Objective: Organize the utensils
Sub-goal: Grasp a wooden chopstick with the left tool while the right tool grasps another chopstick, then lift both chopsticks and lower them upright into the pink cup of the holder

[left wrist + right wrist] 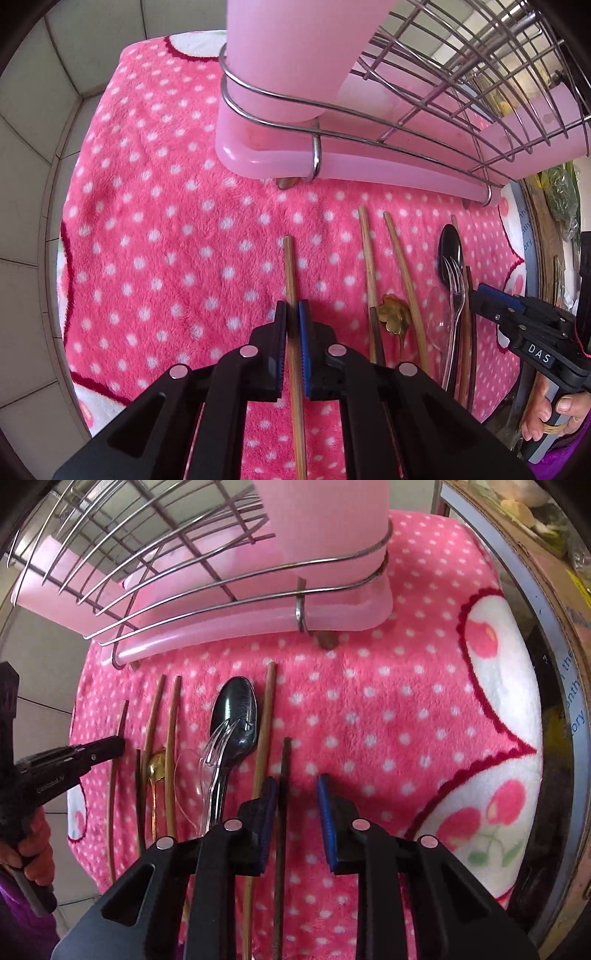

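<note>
- Your left gripper (292, 314) sits at lower centre of its view, jaws nearly closed on a light wooden chopstick (289, 269) lying on the pink polka-dot blanket (155, 229).
- Your right gripper (297, 794) has its jaws parted wide, gripping nothing; a dark chopstick (285, 760) lies between them, close to the left pad.
- The black spoon (236, 710) and clear plastic fork (216, 746) overlap at centre-left of the right view.
- The wire dish rack (166, 550) on its pink tray (229, 626) fills the upper frame.
</note>
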Available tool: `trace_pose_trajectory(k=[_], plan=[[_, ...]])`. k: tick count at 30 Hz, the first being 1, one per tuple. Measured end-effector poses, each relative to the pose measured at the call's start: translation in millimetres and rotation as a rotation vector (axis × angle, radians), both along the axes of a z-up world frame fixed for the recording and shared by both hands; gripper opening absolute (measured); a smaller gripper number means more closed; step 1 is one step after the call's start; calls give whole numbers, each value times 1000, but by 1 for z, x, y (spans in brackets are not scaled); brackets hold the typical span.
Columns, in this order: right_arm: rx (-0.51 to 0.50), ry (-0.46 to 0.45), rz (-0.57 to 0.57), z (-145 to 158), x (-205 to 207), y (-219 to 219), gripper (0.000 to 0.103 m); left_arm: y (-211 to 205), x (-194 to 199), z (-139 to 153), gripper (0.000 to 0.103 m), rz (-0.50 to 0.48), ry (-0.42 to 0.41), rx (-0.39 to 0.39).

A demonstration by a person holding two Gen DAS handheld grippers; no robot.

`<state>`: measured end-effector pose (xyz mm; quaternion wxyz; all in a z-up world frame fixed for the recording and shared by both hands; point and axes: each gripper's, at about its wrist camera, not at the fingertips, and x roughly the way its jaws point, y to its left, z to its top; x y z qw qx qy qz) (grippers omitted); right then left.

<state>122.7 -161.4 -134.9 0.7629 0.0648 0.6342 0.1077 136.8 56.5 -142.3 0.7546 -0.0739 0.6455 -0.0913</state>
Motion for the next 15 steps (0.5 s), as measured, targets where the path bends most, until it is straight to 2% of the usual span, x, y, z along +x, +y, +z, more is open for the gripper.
trace_pose_trajectory(k=[3,5,10,15], plan=[[-56,-44,35,-3,-1,13,12,2,2,2,6,-10,7,16],[-23,-60,19,-3,-4,10,6,-4,1,0,6,-15,-9,19],[98,-118,-34,5,-20,-14,5,-6,-12,8,5,15,-59,-17],[165,-282,-63,40,-47,-38,5,13,-44,46,5,46,-209,-81]])
